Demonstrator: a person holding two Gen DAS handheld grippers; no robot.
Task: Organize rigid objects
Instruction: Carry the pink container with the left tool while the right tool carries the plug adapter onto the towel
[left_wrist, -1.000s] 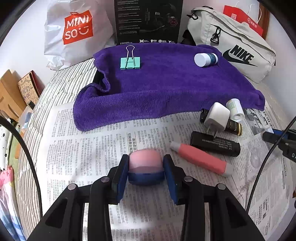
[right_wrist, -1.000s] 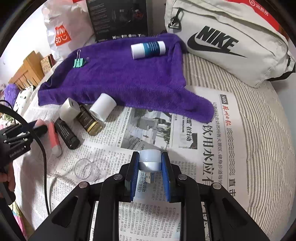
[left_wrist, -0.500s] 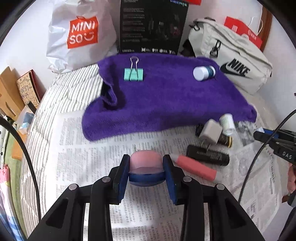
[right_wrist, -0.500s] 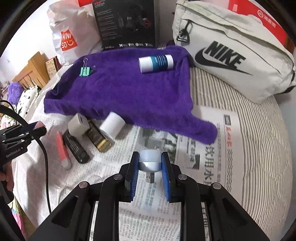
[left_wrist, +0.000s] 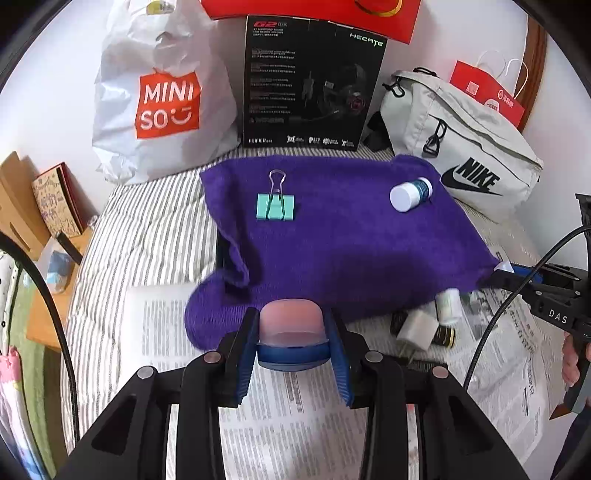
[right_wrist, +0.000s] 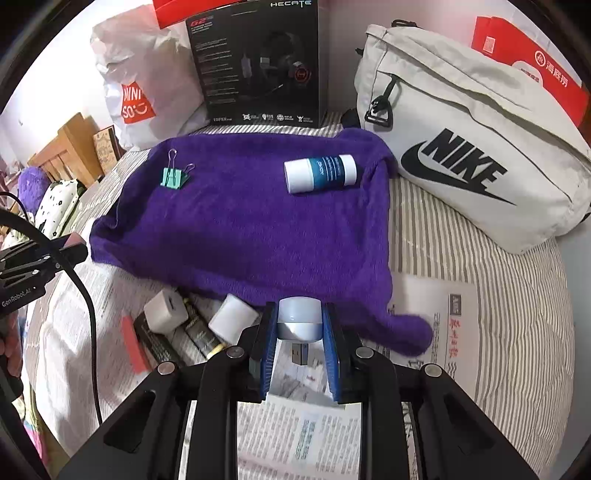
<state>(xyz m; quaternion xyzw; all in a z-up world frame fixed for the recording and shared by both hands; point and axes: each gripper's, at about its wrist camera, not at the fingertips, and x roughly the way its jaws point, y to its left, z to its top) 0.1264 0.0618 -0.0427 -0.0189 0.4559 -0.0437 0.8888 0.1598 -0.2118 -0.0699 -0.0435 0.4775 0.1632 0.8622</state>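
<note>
Your left tool (left_wrist: 293, 345) pinches a round pink-and-blue object (left_wrist: 293, 338) between its blue pads, holding it above the near edge of the purple towel (left_wrist: 351, 236), over the newspaper (left_wrist: 288, 413) spread on the striped bed (left_wrist: 147, 229). Your right tool (right_wrist: 299, 341) is pressed onto a small white USB adapter (right_wrist: 298, 321), its metal plug pointing down toward the newspaper, just at the towel's near edge. On the towel, a mint-green binder clip (left_wrist: 276, 206) lies at the far left and a white-and-blue bottle (right_wrist: 320, 172) lies on its side at the far right, the two well apart. Just off the towel's near edge, on the newspaper, a cluster waits: a white charger plug (right_wrist: 166, 311), a white-capped dark vial (right_wrist: 232, 322), a black tube (right_wrist: 157, 341) and a pink tube (right_wrist: 131, 345), all close together, some touching. In the left wrist view the charger plug and the vial sit to the right of your held object, and your right tool enters at the right edge with part of a hand (left_wrist: 574, 360) behind it. Beyond the towel, against the wall, stand a white Miniso bag (left_wrist: 162, 96), a black headset box (left_wrist: 310, 85) and a grey Nike bag (right_wrist: 469, 147), with a red paper bag (left_wrist: 487, 96) behind the Nike bag.
</note>
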